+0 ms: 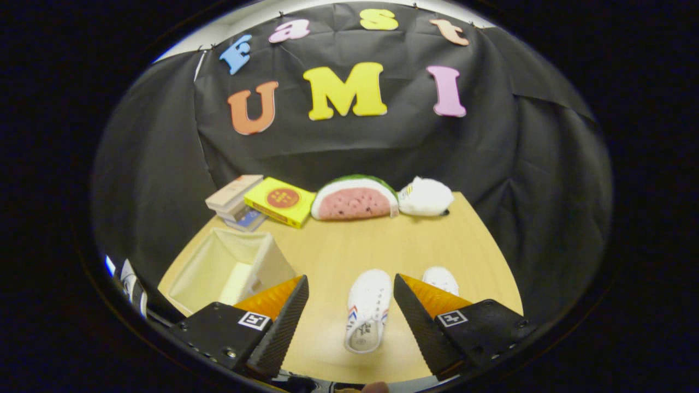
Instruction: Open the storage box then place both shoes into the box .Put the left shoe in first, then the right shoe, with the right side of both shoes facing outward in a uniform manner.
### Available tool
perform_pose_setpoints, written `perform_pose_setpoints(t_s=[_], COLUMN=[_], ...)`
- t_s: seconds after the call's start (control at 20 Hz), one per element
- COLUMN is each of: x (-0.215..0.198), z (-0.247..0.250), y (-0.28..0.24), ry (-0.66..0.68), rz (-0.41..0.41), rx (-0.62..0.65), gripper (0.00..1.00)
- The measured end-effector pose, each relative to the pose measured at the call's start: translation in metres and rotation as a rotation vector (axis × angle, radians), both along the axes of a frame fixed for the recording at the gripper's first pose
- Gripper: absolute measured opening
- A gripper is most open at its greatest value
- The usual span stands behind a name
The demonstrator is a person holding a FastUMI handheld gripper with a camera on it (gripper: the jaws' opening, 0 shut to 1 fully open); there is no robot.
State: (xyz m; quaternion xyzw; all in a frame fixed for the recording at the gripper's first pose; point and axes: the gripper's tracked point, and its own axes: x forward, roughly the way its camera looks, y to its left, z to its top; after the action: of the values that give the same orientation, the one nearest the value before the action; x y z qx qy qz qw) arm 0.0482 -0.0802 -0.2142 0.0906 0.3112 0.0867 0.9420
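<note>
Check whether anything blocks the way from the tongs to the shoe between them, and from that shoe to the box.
Nothing visible does. The tongs are open, with one white shoe lying on the table between the fingers. The storage box stands open beside the fingers, with bare table between it and that shoe. The second shoe lies on the far side from the box.

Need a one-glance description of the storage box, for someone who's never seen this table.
On the wooden table, look beyond the open gripper's left finger, in front of the stacked books. The box is the cream fabric bin, open-topped and hollow, unlike the two shoes.
</note>
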Motion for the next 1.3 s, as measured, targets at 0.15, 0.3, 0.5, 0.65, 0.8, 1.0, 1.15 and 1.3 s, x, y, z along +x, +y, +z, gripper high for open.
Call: perform_pose_setpoints(t_s=[0.15,0.3,0.5,0.65,0.8,1.0,1.15,1.3], x=[-0.003,0.005,0.024,0.030,0.035,0.041,0.042,0.040], z=[-0.065,-0.107,-0.146,-0.167,-0.178,-0.183,-0.183,-0.176], y=[-0.013,-0.019,-0.024,-0.022,-0.017,-0.007,0.003,0.000], ry=[0.112,0.189,0.274,0.336,0.373,0.416,0.450,0.468], rz=[0.023,0.021,-0.012,-0.017,-0.030,-0.008,-0.005,-0.027], rx=[-0.003,0.018,0.031,0.029,0.064,0.107,0.173,0.208], gripper=[0.95,0.95,0.95,0.95,0.92,0.59,0.25,0.02])
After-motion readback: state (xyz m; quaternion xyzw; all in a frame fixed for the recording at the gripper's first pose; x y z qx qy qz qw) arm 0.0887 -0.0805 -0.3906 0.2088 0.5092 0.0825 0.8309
